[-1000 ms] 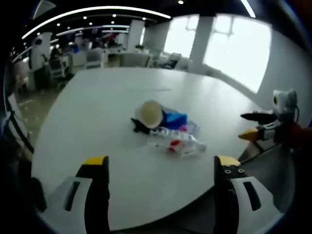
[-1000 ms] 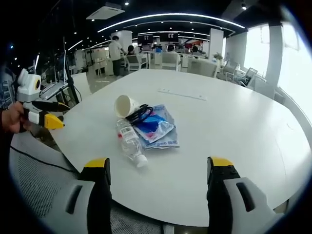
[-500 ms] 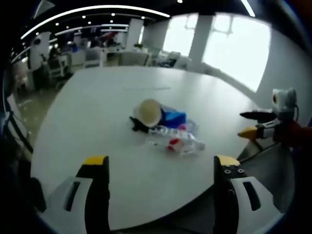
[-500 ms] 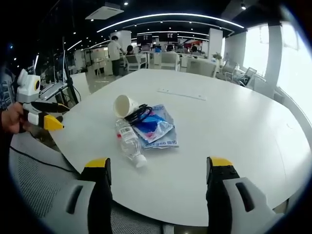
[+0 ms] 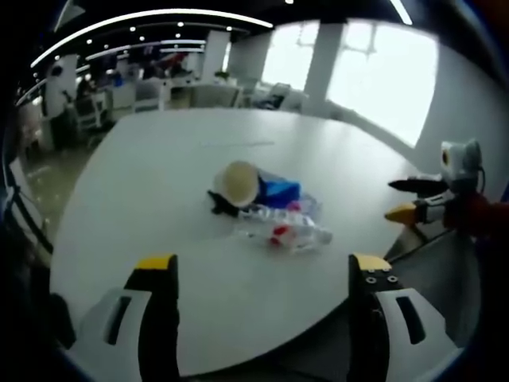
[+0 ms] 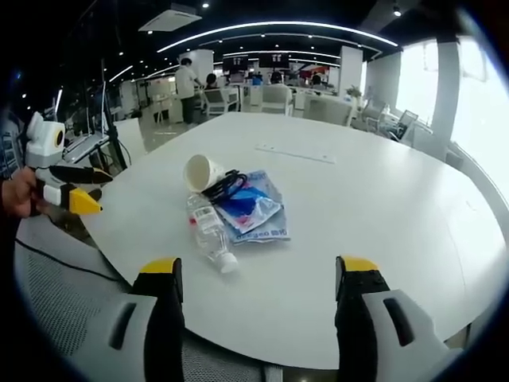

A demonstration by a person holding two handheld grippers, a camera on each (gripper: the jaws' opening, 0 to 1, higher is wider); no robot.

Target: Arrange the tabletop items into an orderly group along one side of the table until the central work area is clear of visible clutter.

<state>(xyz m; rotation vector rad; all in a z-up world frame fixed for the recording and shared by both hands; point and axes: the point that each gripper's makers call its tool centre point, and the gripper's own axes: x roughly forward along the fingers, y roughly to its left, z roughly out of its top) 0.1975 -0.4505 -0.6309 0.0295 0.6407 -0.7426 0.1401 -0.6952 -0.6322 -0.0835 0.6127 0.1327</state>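
The left gripper (image 5: 263, 274) hangs over the near edge of the white table (image 5: 159, 183), its two yellow-tipped jaws spread wide with nothing between them. Ahead of those jaws, well apart from both, the clutter lies in one heap near the middle of the table: a paper cup (image 5: 241, 181) on its side with its mouth toward the camera, a clear plastic bottle (image 5: 280, 231) lying flat just in front of it, a blue packet (image 5: 281, 190) behind, and something black (image 5: 222, 202) tucked against the cup.

In the right gripper view, the right gripper (image 6: 260, 278) also stands wide and empty over the table's edge. The same heap lies ahead and left of centre, clear of both jaws: the cup (image 6: 201, 171), the black item (image 6: 227, 186) touching it, the blue packet (image 6: 253, 204) on a flat printed bag (image 6: 264, 229), and the bottle (image 6: 209, 231) lying alongside with its cap toward the camera
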